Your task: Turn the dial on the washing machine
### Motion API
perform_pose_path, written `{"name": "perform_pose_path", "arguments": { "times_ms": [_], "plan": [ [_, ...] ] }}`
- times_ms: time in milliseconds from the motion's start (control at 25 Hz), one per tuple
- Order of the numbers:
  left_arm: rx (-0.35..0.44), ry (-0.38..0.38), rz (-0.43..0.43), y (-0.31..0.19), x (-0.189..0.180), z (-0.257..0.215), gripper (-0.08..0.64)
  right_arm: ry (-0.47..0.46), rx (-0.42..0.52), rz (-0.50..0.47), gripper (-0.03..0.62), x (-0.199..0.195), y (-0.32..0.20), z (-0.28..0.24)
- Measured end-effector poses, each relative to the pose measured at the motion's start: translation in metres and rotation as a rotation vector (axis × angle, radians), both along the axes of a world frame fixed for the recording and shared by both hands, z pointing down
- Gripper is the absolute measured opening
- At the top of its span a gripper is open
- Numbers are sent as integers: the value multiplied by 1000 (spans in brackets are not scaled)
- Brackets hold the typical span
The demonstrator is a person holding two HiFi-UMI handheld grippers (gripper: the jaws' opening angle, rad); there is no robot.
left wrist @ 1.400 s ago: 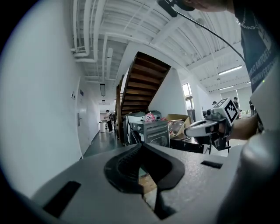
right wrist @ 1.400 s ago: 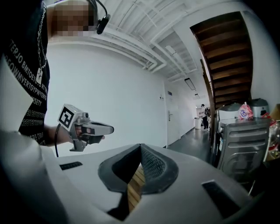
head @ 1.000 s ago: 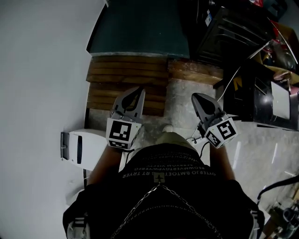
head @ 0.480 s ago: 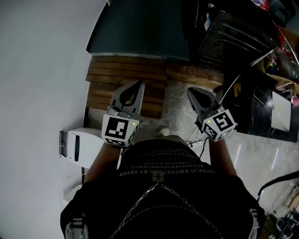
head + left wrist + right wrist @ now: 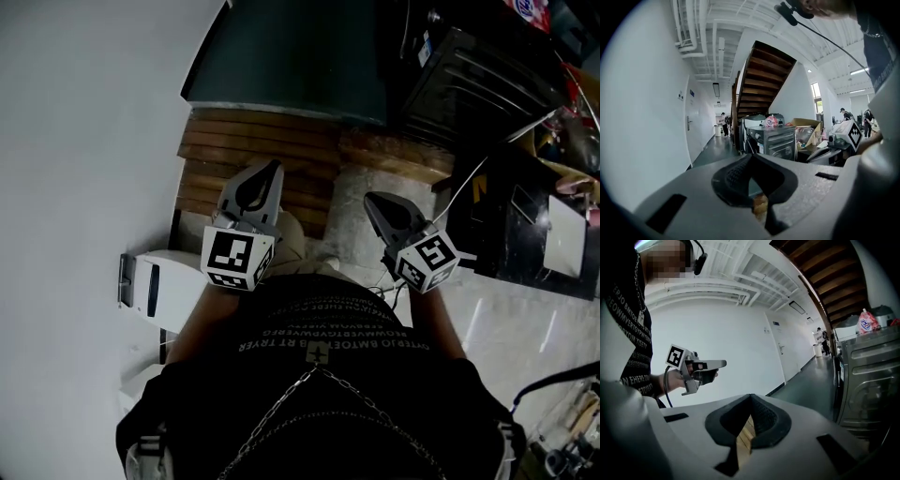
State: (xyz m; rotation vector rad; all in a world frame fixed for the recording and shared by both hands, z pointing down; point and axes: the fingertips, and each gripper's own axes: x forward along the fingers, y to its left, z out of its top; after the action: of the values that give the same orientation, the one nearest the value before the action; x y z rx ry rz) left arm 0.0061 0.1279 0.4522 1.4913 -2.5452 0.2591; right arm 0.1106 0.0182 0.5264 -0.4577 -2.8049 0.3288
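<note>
The washing machine (image 5: 868, 380) stands ahead on my right, well apart from both tools, so I judge the task not yet begun. My left tool (image 5: 750, 161) and right tool (image 5: 750, 399) are each pressed together on nothing, up in the air. Its dial is too small to pick out from here; reaching and turning it are all left to do.

White wall (image 5: 84, 141), left side. Dark green floor (image 5: 281, 56) beyond; pale speckled floor (image 5: 361, 202) nearer. Wooden slats (image 5: 253, 155) between them. Brown wooden staircase (image 5: 759, 75), underside showing. White door (image 5: 690, 125) with handle. White ceiling pipes (image 5: 696, 28). Window (image 5: 816, 96), daylit. Ceiling strip light (image 5: 857, 71), lit.
</note>
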Motion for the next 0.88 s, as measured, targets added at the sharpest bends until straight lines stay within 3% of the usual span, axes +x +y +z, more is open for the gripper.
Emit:
{"name": "perform_pose_path", "arguments": {
  "times_ms": [360, 720, 880],
  "plan": [
    [-46, 35, 15, -4, -61, 21, 8, 48, -62, 43, -3, -54, -10, 20],
    [-78, 96, 32, 1, -168, 60, 8, 110, -60, 12, -3, -167, 5, 43],
    [-6, 128, 26, 8, -235, 42, 8, 148, -54, -21, -3, -235, 27, 35]
  ]
}}
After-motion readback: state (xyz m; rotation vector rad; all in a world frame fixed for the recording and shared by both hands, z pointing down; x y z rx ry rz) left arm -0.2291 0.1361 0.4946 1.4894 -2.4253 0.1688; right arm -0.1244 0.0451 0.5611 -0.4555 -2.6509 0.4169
